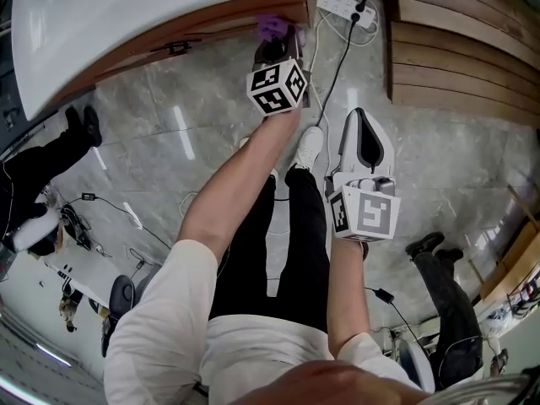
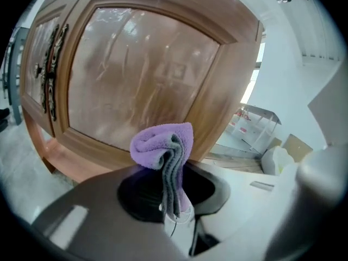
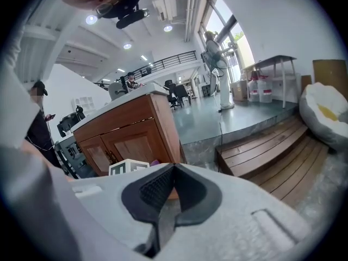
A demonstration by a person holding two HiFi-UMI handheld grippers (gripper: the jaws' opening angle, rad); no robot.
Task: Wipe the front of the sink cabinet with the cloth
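White shirt (image 1: 236,344) fills 6 o'clock of the head view, and two bare forearms run up from it over the grey marble floor (image 1: 169,125). The left tool (image 1: 278,45) is held out toward 12 o'clock, low against the sink cabinet (image 1: 211,22), which stands under the white counter (image 1: 126,32) at 11 o'clock. Its jaws are clamped on the purple cloth (image 2: 163,143), which bunches out above them in a folded wad with grey layers running down between the pads. In the left gripper view the cloth sits in front of the lower rail of a wooden panelled door, with dark ornate handles (image 2: 51,64) at 9 o'clock; whether the cloth touches the wood cannot be told. The right tool (image 1: 361,116) hangs well apart from the cabinet, right of centre over the floor, with its jaws together and nothing between them. A white power strip (image 1: 346,8) lies on the floor at 1 o'clock, beside brown wooden steps (image 1: 464,40) at 2 o'clock.
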